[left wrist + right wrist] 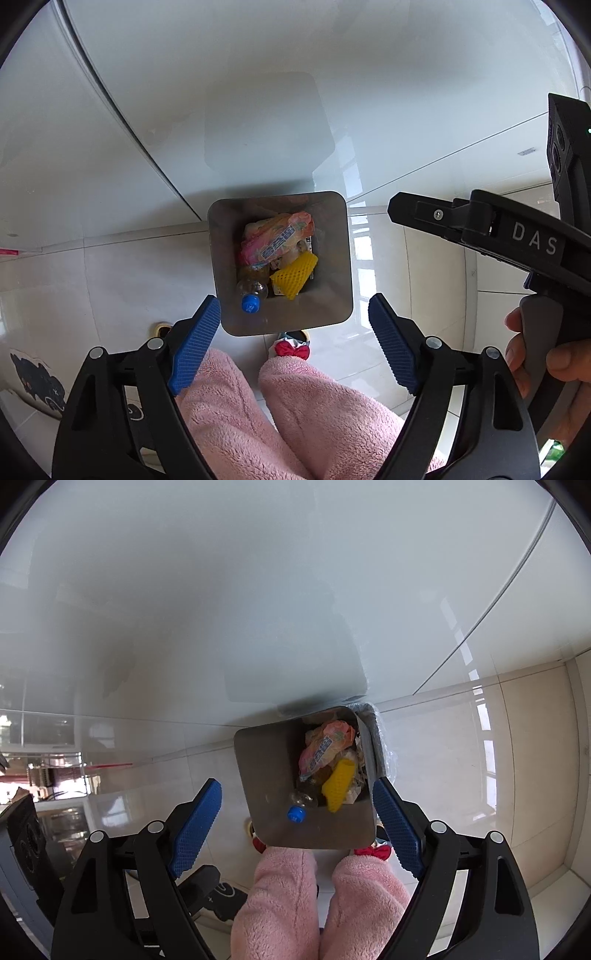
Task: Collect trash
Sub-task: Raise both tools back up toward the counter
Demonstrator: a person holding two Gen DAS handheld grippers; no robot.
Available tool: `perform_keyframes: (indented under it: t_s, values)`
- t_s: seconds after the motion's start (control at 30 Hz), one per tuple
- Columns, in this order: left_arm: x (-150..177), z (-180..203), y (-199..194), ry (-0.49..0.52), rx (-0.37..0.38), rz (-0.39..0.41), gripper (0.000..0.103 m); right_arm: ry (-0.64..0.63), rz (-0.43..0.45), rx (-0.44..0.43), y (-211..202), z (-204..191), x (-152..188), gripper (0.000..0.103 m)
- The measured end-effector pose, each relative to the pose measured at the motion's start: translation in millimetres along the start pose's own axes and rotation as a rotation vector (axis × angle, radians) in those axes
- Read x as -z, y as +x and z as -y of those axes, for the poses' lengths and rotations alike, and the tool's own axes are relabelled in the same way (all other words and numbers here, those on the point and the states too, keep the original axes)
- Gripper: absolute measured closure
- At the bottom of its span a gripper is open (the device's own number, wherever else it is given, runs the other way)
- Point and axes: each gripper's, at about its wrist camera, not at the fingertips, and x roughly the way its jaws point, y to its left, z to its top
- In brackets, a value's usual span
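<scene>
Both the left gripper [294, 338] and right gripper [297, 823] hang wide open and empty above the metal trash bin [334, 258] on the tiled floor, which contains a blue-capped plastic bottle [251, 295], yellow foam net [293, 275] and pink wrapper [277, 236].

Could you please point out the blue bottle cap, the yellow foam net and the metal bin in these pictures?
blue bottle cap [250, 304], left wrist view, on the cap's top.
yellow foam net [293, 275], left wrist view, on its middle.
metal bin [260, 760], right wrist view, on its bare inner wall.
</scene>
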Motion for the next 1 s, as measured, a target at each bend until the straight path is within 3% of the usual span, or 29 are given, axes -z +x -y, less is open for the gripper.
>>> perform_keyframes:
  t_s: [0.23,0.5,0.77,1.0]
  values:
    - [6,3,-40,-0.017,-0.024,0.046,0.022,0.018,0.025,-0.005,-31,11,6,0.018]
    - [27,4,-115,-0.066,-0.062,0.147,0.017,-0.053,0.115,-0.037,-111,3,21,0.016]
    - [25,15,-205,-0.105,-0.057,0.296,0.013,-0.154,0.314,-0.058,-220,-22,30,0.005]
    - [-15,22,-266,-0.098,-0.033,0.37,0.008,-0.208,0.531,-0.045,-295,-47,5,0.004]
